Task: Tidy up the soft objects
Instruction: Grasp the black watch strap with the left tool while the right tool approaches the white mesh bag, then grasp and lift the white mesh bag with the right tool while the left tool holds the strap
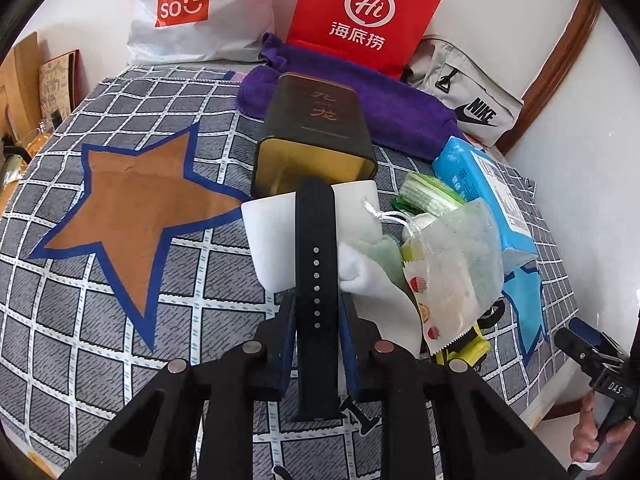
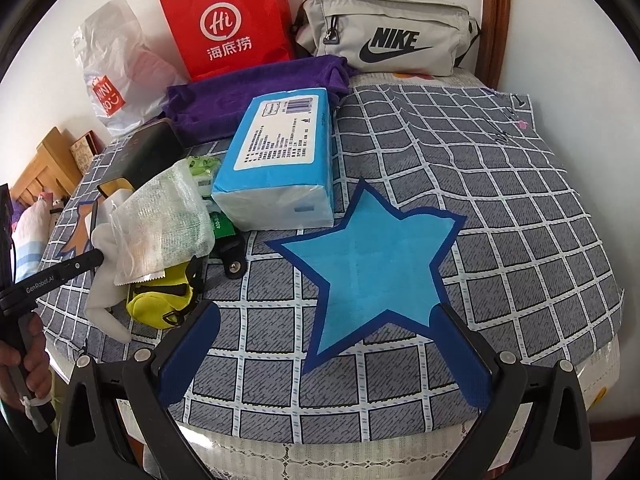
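The left gripper (image 1: pixel 316 312) is clamping a black perforated strap (image 1: pixel 314 240) between its blue pads, its jaws drawn in tight against the strap's sides; the strap is running from between the jaws toward the far side, its far end lying over a white box (image 1: pixel 276 236). The right gripper (image 2: pixel 324 356) is hovering over the near edge of the checked cloth (image 2: pixel 500 208), its jaws spread wide and holding nothing, with the lower points of the blue star (image 2: pixel 368 264) showing between them.

The soft things are lying in a heap between the two stars, to the right of the orange star (image 1: pixel 132 208): a mesh drawstring pouch (image 1: pixel 460 260), a white cloth (image 1: pixel 376 280) under it, a yellow pouch (image 2: pixel 160 300) at the near side, small green packets (image 1: pixel 430 196) and a blue tissue pack (image 2: pixel 280 160) at the right of the heap. A dark tin (image 1: pixel 316 136) is lying on its side just beyond the white box.

Along the far wall a purple towel (image 1: pixel 384 96), a red paper bag (image 1: pixel 364 12), a white plastic bag (image 1: pixel 200 8) and a grey waist bag (image 2: pixel 388 36) are resting. A hand (image 2: pixel 24 356) is gripping the left gripper's handle.
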A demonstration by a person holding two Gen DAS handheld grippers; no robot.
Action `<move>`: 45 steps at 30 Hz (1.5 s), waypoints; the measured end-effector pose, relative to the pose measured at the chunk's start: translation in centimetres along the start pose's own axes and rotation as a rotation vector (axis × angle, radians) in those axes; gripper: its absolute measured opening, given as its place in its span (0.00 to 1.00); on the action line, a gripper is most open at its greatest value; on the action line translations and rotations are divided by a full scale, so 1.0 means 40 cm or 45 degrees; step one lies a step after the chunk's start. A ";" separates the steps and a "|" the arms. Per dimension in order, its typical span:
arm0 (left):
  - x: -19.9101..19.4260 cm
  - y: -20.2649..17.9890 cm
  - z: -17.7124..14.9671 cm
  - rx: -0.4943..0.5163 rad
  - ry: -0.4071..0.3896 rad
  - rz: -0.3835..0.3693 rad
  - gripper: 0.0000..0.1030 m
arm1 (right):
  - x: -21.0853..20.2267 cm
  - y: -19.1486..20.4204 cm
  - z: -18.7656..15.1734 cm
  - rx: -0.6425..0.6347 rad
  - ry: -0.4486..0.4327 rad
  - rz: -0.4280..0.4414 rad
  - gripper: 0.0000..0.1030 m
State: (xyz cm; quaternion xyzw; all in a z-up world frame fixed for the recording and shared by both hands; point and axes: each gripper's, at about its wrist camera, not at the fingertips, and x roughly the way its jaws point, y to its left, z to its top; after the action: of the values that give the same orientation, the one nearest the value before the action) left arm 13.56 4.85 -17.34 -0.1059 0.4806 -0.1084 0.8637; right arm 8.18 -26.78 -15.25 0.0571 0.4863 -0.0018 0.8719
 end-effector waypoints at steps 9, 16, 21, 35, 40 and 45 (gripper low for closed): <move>-0.064 0.062 -0.013 -0.040 -0.021 0.101 0.19 | -0.001 0.029 0.016 -0.031 -0.003 0.013 1.00; 0.013 0.115 -0.029 -0.062 0.090 0.268 0.19 | -0.010 0.081 0.013 -0.096 -0.012 0.030 1.00; 0.025 0.104 -0.028 -0.034 0.036 0.323 0.23 | -0.006 0.105 0.016 -0.127 -0.004 0.015 1.00; 0.025 0.134 -0.028 -0.065 0.000 0.253 0.19 | 0.062 0.212 0.074 -0.133 -0.033 0.254 0.99; 0.026 0.132 -0.029 -0.045 -0.010 0.263 0.19 | 0.115 0.257 0.097 -0.118 -0.026 0.304 0.99; 0.022 0.139 -0.031 -0.058 -0.022 0.239 0.20 | 0.159 0.310 0.096 -0.219 -0.016 0.242 0.67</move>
State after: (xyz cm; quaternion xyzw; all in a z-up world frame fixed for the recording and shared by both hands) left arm 13.43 9.79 -20.29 -0.0808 0.4835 -0.0150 0.8715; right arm 15.51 -14.50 -17.45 0.0278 0.4714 0.1221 0.8730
